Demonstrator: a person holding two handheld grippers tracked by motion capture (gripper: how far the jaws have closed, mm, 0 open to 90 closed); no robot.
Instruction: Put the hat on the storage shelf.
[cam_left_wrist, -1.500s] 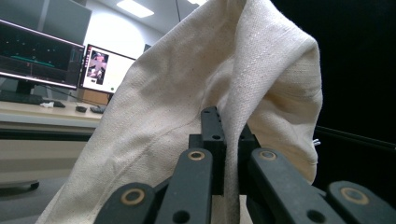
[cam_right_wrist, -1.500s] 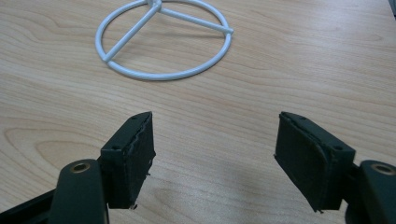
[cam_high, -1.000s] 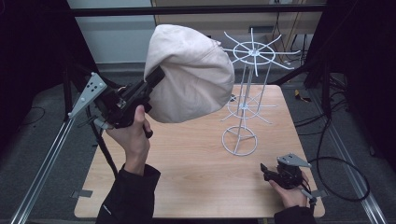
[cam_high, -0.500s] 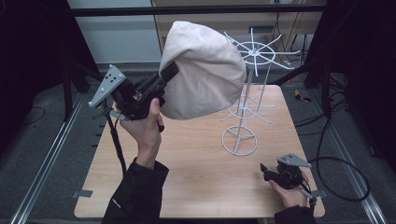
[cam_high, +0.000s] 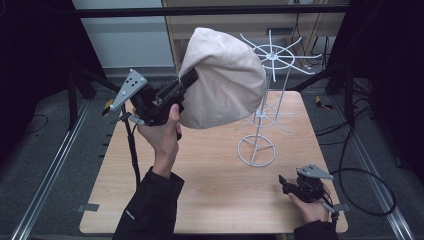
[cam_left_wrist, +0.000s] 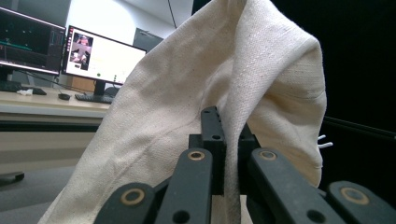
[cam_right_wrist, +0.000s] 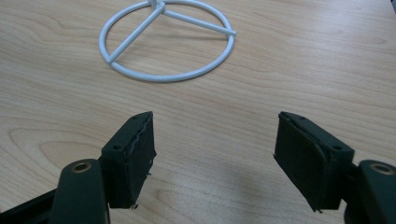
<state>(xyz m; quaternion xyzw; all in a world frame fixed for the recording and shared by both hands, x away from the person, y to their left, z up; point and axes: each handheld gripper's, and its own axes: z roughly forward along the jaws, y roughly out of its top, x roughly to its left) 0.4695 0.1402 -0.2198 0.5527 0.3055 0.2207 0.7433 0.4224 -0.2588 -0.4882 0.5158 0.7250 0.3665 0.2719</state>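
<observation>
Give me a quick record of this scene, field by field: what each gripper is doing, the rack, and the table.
left gripper: shut on the hat's fabric, raised above the table
hat: cream cloth, hanging beside the rack's top
right gripper: jaws apart, nothing between them, low over the table
rack: white wire, upright, ring base on the wood
table: light wood
</observation>
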